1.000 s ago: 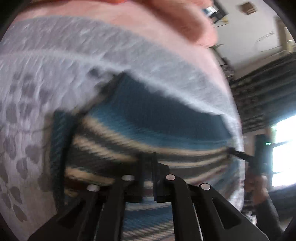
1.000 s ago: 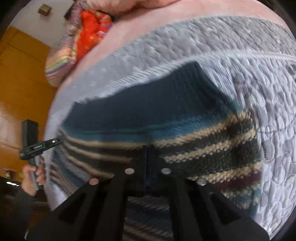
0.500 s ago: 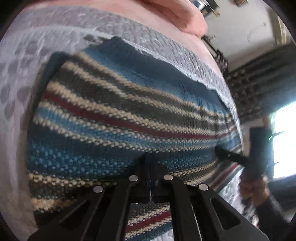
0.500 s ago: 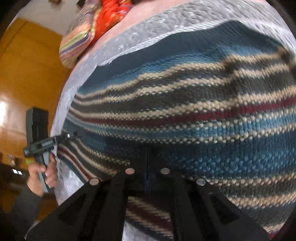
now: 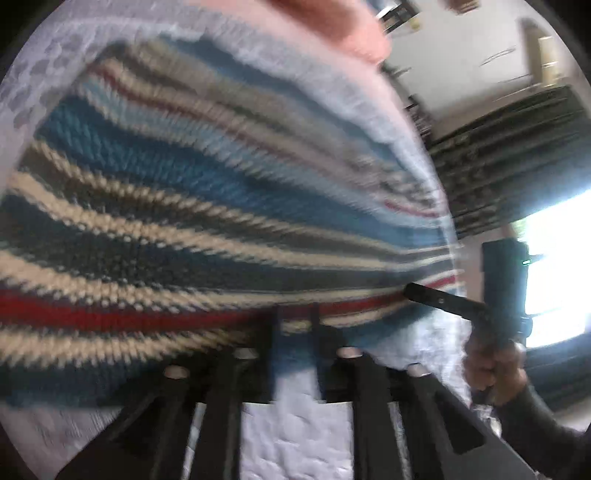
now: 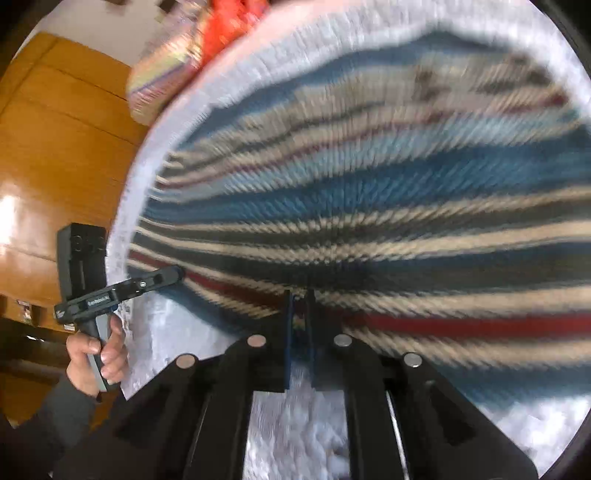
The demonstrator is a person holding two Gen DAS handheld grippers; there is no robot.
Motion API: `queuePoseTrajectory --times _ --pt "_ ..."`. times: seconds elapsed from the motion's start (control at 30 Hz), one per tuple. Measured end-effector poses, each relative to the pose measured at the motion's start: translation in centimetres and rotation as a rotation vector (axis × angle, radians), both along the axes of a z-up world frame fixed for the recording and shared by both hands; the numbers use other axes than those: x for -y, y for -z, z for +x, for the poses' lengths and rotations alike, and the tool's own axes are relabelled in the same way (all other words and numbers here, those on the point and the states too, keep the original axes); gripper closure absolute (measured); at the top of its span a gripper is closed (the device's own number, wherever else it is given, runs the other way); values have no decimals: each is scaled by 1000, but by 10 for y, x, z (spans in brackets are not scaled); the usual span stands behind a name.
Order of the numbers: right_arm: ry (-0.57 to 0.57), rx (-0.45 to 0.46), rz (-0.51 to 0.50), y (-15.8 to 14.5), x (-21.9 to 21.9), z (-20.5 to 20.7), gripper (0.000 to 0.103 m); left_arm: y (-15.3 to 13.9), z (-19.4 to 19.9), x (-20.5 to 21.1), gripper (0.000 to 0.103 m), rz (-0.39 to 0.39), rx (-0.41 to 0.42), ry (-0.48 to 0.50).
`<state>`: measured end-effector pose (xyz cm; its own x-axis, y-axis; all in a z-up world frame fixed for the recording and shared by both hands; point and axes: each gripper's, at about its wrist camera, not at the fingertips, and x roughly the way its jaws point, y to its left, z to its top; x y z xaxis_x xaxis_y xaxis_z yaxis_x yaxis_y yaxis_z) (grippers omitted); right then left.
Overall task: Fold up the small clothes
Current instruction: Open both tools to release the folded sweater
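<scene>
A striped knit sweater (image 5: 184,192) in blue, cream, grey and red lies spread on a white quilted bedcover (image 5: 295,424). My left gripper (image 5: 295,314) sits at the sweater's near hem, jaws a small gap apart, with the hem and quilt showing between them. My right gripper (image 6: 300,299) is at the same hem of the sweater (image 6: 369,192), jaws parted by a narrower gap. Each view shows the other gripper at the hem: the right one (image 5: 436,299) and the left one (image 6: 122,291), each held by a hand. Both views are motion-blurred.
The quilt (image 6: 295,424) shows bare below the hem. Beyond the sweater are pink bedding (image 5: 332,22) and a colourful cloth pile (image 6: 192,44). A wooden wardrobe (image 6: 55,147) stands on one side, a bright window (image 5: 554,277) on the other.
Both grippers carried the hem forward and down, so the sweater now fills the views. The jaws, shut on the knit before, have parted, the left more than the right.
</scene>
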<state>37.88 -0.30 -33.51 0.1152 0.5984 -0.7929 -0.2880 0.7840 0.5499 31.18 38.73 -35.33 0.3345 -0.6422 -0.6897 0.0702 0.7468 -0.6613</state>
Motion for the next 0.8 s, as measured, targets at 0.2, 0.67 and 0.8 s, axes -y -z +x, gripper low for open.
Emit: queuePoseTrajectory --times 0.2,0.67,0.8 --pt "245 12 -111 6 126 -15 103 22 -18 -43 101 72 -37 -60" --pt "-44 266 -352 -43 38 -93 33 -49 -18 -166 24 0 2 -162" --pt "-244 457 -558 -31 -47 -142 28 -44 19 -204 21 18 -68 -215"
